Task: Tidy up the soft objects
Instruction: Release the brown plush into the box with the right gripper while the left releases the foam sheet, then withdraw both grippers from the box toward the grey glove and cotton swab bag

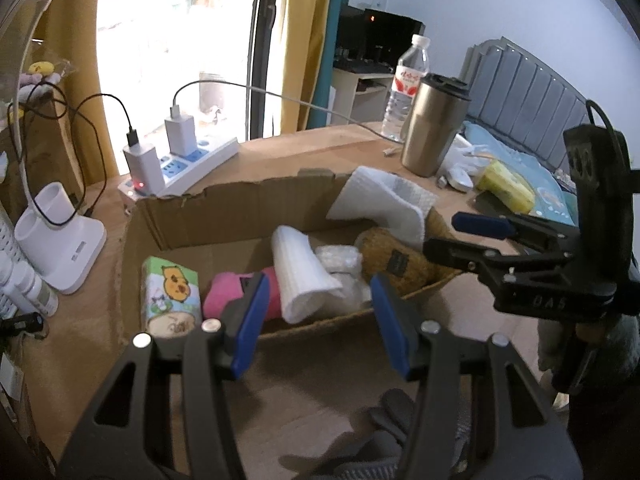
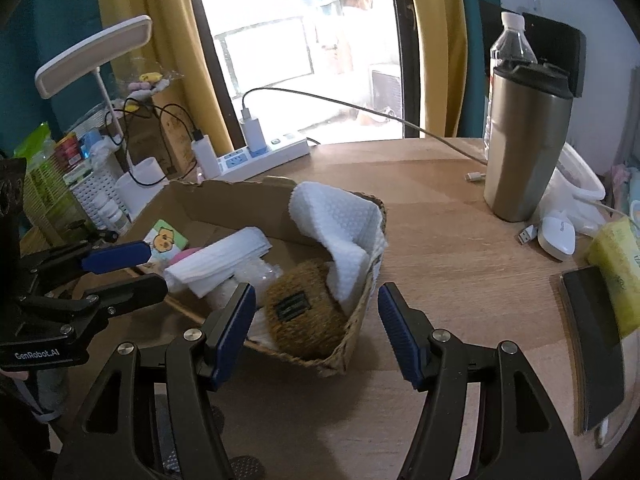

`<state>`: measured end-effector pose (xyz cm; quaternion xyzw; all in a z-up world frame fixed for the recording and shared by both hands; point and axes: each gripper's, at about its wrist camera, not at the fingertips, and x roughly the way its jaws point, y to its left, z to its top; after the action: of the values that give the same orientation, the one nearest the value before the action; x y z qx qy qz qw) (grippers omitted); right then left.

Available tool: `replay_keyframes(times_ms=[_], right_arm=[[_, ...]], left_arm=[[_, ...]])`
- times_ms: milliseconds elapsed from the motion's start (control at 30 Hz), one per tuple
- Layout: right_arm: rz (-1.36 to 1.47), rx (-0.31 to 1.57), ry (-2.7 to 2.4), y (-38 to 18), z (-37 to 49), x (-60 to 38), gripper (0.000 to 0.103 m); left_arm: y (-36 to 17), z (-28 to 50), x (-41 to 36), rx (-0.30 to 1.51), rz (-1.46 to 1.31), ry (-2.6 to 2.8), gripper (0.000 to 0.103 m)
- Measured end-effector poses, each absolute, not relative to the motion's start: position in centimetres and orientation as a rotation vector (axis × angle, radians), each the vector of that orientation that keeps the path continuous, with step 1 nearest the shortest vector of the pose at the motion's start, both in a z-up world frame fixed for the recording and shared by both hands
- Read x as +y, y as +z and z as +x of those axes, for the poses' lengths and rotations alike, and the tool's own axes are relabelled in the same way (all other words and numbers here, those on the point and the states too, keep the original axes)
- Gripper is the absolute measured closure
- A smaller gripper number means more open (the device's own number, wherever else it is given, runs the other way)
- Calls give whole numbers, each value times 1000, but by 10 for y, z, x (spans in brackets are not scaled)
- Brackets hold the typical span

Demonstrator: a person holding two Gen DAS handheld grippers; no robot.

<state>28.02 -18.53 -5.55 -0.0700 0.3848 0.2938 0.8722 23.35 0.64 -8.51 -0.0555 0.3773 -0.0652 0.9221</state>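
A torn cardboard box (image 1: 240, 208) (image 2: 224, 204) on the wooden table holds soft things: a cartoon tissue pack (image 1: 170, 296) (image 2: 166, 238), a pink cloth (image 1: 224, 294), a folded white cloth (image 1: 300, 276) (image 2: 220, 258), bubble wrap (image 1: 340, 260), a brown plush (image 1: 394, 260) (image 2: 304, 316) and a white towel (image 1: 384, 204) (image 2: 340, 232) draped over the box's right end. My left gripper (image 1: 318, 324) (image 2: 120, 268) is open and empty, just in front of the box. My right gripper (image 2: 316, 328) (image 1: 472, 236) is open and empty, at the box's right corner near the plush.
A steel tumbler (image 2: 524, 140) (image 1: 434, 128), a water bottle (image 1: 408, 84), a white mouse (image 2: 556, 236), a yellow pack (image 2: 616, 268) and a dark phone (image 2: 592, 344) stand on the right. A power strip with chargers (image 1: 180, 164) (image 2: 260, 152), a lamp base (image 1: 60, 240) and cables are behind the box.
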Motion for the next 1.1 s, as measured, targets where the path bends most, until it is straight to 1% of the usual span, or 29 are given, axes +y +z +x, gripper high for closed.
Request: replay_keyframes(times_ms=[1100], right_arm=[[-203, 772, 647, -42, 210, -174, 36]], left_arm=[[-73, 165, 12, 703, -155, -133, 46]])
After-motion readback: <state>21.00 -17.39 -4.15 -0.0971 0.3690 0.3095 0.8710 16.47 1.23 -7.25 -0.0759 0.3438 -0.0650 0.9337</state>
